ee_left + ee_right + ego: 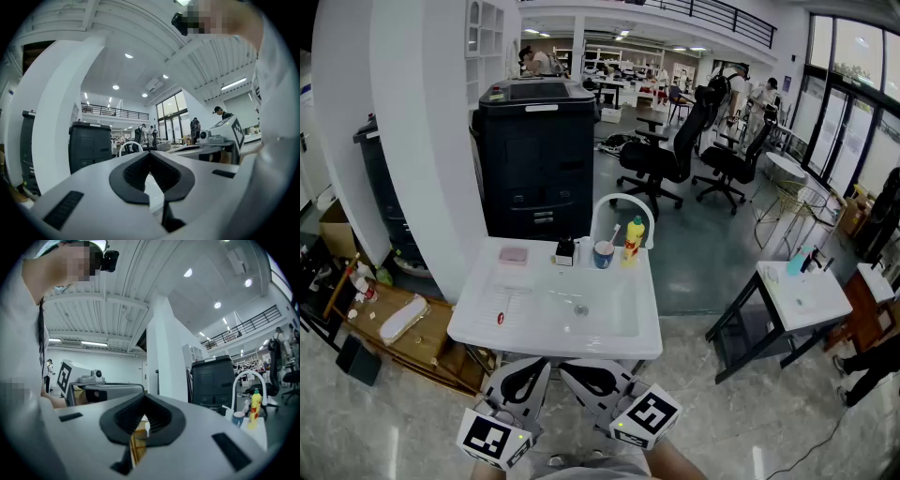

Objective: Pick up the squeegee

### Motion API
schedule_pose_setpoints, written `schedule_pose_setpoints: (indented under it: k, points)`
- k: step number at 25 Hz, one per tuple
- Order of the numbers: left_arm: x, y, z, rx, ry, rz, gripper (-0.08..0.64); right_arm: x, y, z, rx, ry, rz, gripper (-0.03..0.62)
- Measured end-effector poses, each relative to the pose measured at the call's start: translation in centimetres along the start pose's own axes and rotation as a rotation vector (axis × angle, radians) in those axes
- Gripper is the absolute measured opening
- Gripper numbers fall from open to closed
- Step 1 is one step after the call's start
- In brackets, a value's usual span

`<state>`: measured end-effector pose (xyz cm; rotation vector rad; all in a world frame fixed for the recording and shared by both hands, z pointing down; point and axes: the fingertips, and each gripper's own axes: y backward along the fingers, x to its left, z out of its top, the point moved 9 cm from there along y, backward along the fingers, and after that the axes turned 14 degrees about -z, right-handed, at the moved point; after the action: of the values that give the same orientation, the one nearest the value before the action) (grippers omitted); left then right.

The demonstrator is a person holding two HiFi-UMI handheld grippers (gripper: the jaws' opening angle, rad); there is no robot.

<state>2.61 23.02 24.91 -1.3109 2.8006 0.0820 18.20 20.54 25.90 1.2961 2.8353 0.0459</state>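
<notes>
sink (pixel 487 323): centre | printer (pixel 539 159): behind sink | cup (pixel 603 254), bottle (pixel 634 241): on sink's back rim | left gripper (pixel 534 368), right gripper (pixel 581 371): before sink

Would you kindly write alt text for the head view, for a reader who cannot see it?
A white sink stand seen from above carries an arched faucet, a yellow bottle and a cup at its back edge. At the frame's bottom, the left gripper and right gripper sit side by side, just short of it. A black copier stands behind.
</notes>
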Motion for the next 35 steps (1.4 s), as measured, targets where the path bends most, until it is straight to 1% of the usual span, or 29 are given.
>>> schedule_pose_setpoints:
  k: [9, 15, 18, 26, 31, 35]
  points:
    - [1.0, 0.8, -0.1, -0.009, 0.006, 0.024, 0.012, 0.2, -1.4, -0.2, -0.004, 0.006, 0.032, 0.009]
    - [0.7, 0.8, 0.0, -0.014, -0.011, 0.03, 0.012, 0.2, -1.2, -0.2, -0.017, 0.014, 0.041, 0.009]
    - [0.9, 0.6, 0.2, -0.011, -0.02, 0.029, 0.012, 0.0, -1.6, 0.1, -0.021, 0.0, 0.045, 0.009]
    - [1.0, 0.8, -0.6, 0.018, 0.015, 0.052, 0.012, -0.3, -2.2, -0.6, 0.017, -0.034, 0.077, 0.009]
    - [1.2, 0.7, -1.0, 0.025, 0.025, 0.083, 0.012, -0.6, -2.9, -1.6, 0.054, -0.02, 0.091, 0.011]
    - [1.5, 0.8, -1.5, 0.035, 0.02, 0.113, 0.012, -0.6, -3.9, -2.4, 0.068, -0.023, 0.139, 0.011]
